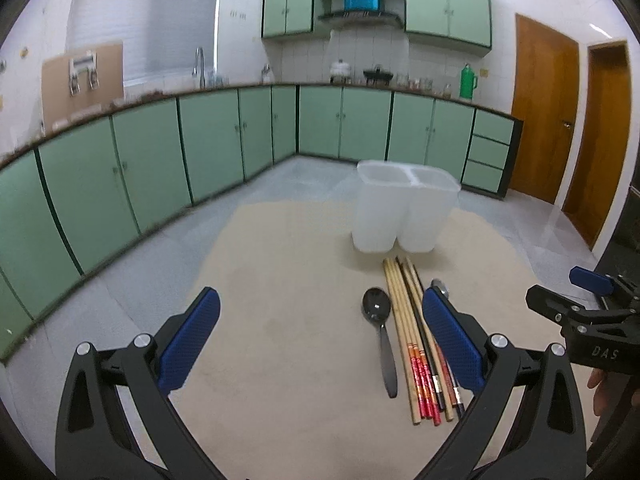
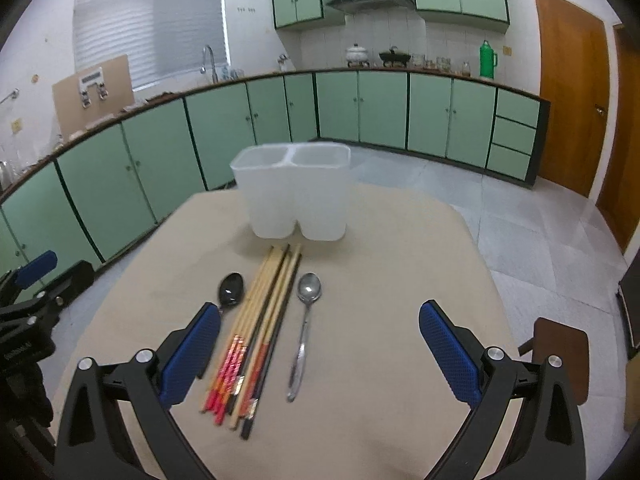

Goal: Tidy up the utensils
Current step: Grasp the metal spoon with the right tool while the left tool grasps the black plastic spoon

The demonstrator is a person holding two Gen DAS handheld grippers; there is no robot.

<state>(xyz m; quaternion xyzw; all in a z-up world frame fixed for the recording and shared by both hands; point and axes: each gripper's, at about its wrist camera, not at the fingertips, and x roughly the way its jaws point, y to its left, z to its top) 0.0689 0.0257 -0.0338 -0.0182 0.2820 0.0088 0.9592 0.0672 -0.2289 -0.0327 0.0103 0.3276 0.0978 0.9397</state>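
Note:
A translucent white two-compartment holder stands upright and empty on the beige table. In front of it lie a bundle of several chopsticks, a black spoon on their left and a metal spoon on their right; in the left wrist view only the metal spoon's bowl shows behind a finger. My left gripper is open and empty above the table, left of the utensils. My right gripper is open and empty, above the utensils' near ends.
The beige table ends in a round edge with grey floor beyond. Green cabinets line the far walls. A brown stool stands at the table's right. The other gripper shows at each view's edge: right one, left one.

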